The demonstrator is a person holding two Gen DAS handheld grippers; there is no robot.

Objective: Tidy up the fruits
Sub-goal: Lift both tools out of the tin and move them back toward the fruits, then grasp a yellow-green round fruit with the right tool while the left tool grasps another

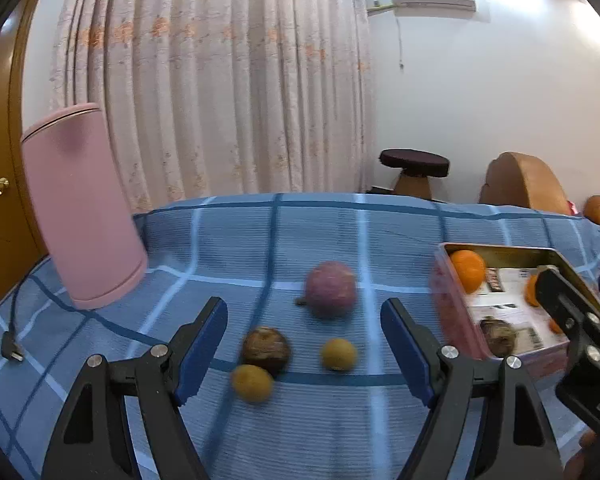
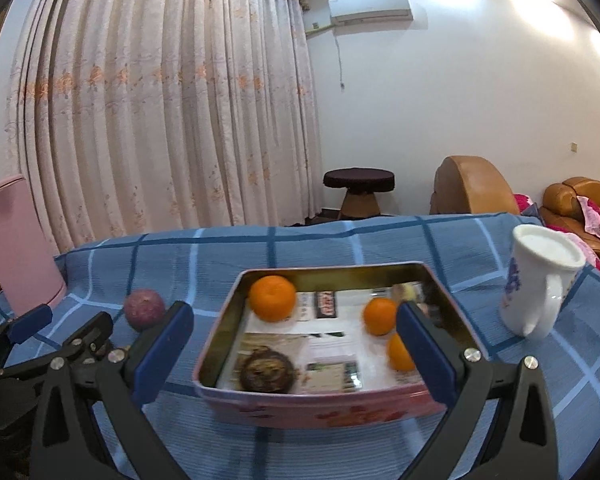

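My left gripper (image 1: pixel 304 344) is open and empty above the blue checked cloth. Between and beyond its fingers lie a purple round fruit (image 1: pixel 331 289), a dark brown fruit (image 1: pixel 265 350) and two small yellow fruits (image 1: pixel 252 382) (image 1: pixel 338 354). The pink tin box (image 1: pixel 456 320) stands to the right. My right gripper (image 2: pixel 296 356) is open and empty over the box (image 2: pixel 324 404), which holds three oranges (image 2: pixel 272 298) (image 2: pixel 379 315) (image 2: pixel 399 353) and a dark brown fruit (image 2: pixel 266 370). The purple fruit (image 2: pixel 144 309) lies left of the box.
A tall pink container (image 1: pixel 80 208) stands at the left of the table with a black cable and plug (image 1: pixel 11 350) beside it. A white mug (image 2: pixel 540 280) stands right of the box. A stool, chair and sofa lie beyond the table's far edge.
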